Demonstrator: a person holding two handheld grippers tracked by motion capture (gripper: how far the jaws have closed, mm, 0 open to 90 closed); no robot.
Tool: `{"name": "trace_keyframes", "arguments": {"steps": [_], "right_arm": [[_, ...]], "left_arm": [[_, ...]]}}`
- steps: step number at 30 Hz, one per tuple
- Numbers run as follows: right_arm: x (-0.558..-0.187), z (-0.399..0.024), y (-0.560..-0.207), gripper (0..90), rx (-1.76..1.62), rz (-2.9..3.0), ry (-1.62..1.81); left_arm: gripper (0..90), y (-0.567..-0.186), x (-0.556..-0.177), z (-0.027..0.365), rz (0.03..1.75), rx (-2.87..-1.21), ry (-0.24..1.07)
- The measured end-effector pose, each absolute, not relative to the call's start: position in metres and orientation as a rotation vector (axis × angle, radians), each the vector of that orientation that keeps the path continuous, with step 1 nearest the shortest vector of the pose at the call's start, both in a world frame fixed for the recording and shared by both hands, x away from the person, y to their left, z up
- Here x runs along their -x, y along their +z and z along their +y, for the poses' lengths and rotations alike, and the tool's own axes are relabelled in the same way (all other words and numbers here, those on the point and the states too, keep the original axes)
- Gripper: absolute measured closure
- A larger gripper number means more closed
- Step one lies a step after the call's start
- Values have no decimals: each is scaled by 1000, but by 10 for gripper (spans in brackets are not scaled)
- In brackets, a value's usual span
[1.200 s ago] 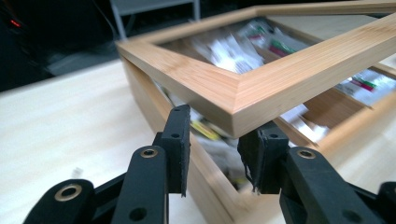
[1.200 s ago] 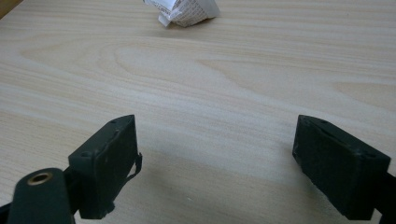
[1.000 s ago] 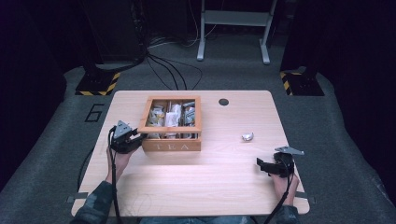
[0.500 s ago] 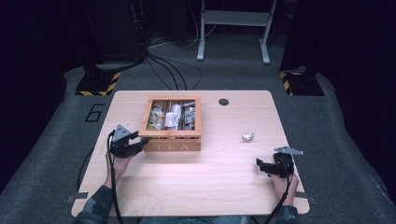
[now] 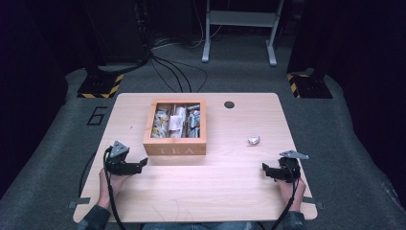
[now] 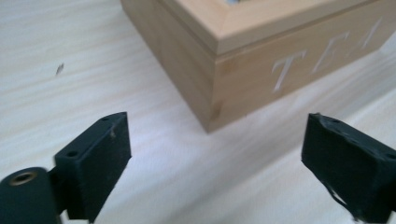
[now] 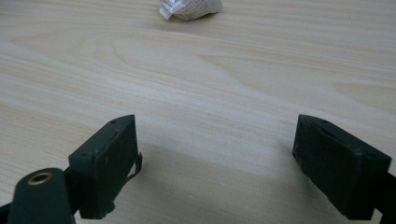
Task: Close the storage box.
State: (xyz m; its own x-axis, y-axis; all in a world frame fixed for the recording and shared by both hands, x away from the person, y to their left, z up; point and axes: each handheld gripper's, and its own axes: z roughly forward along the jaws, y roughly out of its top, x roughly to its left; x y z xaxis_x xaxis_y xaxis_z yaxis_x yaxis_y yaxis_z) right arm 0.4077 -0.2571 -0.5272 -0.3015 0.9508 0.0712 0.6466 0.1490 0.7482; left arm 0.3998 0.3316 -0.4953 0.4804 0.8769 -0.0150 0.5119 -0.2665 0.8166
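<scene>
Tea box (image 5: 175, 148) sits just beside our left gripper (image 5: 141, 164), whose empty jaws have just been opening; our right gripper (image 5: 265, 168) stays well apart, jaws spread.

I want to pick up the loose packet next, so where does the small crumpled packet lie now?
In the high view the small crumpled packet lies on the table, right of the tea box and just ahead of the right claw.
</scene>
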Motion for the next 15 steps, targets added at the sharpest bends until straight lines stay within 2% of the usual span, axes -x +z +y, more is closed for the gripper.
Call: {"name": "trace_keyframes", "arguments": {"steps": [10,15], "right_arm": [[-408,-254,-528,126,-1508,2016,944],[-408,-252,-528,127,-1488,2019,914]], "left_arm": [[22,-511,-373,353,1235,-2004,609],[1,-523,-365,364,1302,-2004,572]]}}
